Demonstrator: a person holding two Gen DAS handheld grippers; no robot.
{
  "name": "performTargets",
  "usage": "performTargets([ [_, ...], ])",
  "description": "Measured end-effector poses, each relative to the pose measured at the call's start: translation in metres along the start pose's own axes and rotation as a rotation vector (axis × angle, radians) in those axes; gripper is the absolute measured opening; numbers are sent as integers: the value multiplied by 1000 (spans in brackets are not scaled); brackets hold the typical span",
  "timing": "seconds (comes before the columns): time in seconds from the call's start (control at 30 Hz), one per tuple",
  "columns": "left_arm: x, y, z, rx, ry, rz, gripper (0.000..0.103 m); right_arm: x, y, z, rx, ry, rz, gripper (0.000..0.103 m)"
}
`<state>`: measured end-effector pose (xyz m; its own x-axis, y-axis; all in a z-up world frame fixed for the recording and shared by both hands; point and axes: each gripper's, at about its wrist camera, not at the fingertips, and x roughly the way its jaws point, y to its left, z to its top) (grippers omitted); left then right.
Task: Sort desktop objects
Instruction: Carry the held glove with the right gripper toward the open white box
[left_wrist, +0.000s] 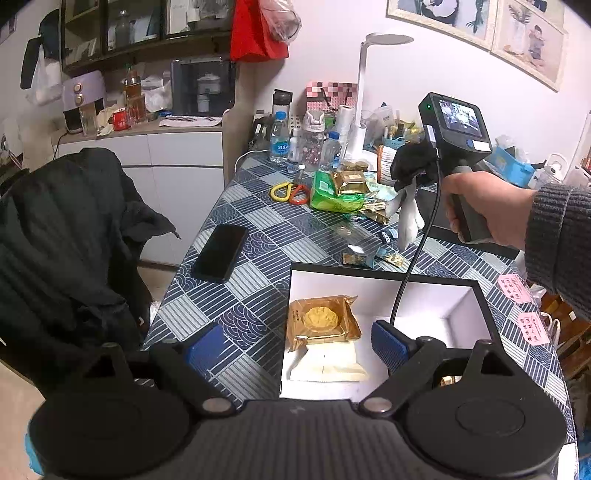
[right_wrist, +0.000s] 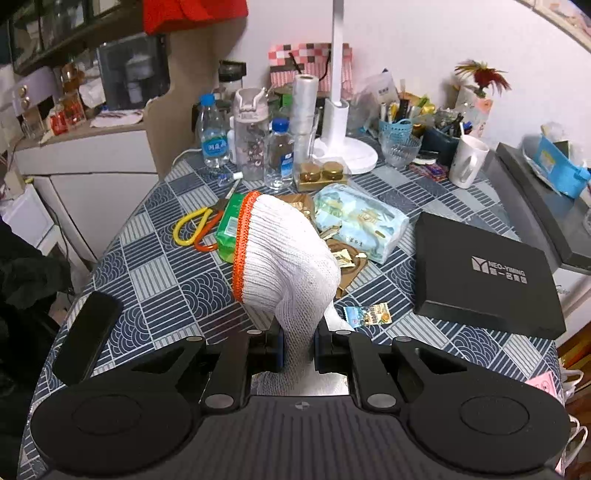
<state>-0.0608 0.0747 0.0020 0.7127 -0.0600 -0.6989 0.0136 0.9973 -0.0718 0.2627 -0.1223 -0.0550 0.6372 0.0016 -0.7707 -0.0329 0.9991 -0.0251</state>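
- White knit glove (right_wrist: 291, 266) with an orange cuff: pinched between the narrowed fingers of the right tool (right_wrist: 298, 345), raised above the bench (right_wrist: 177, 295); seen from the left wrist view, its fingers dangle below the tool.
- Right tool: held in the person's right hand (left_wrist: 487, 206), over the middle of the bench.
- Left tool (left_wrist: 295, 345): fingers spread wide, holding nothing, poised at the near rim of the open box (left_wrist: 461, 306).
- Open box: white inside, black-edged; contains a gold-wrapped pastry packet (left_wrist: 323, 321) lying on a white packet.
- Black box lid (right_wrist: 484, 273): flat on the bench, right of the glove.
- Green packet (right_wrist: 231, 225), yellow and orange carabiners (right_wrist: 192, 229) and tissue pack (right_wrist: 360, 221): clustered beyond the glove.
- Black phone (left_wrist: 221, 253): near the bench's left edge.
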Motion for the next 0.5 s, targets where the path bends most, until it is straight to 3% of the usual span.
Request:
performTargets([
  [0.5, -26, 0, -10, 35, -49, -23, 103, -60, -13, -14, 42, -100, -7, 14],
])
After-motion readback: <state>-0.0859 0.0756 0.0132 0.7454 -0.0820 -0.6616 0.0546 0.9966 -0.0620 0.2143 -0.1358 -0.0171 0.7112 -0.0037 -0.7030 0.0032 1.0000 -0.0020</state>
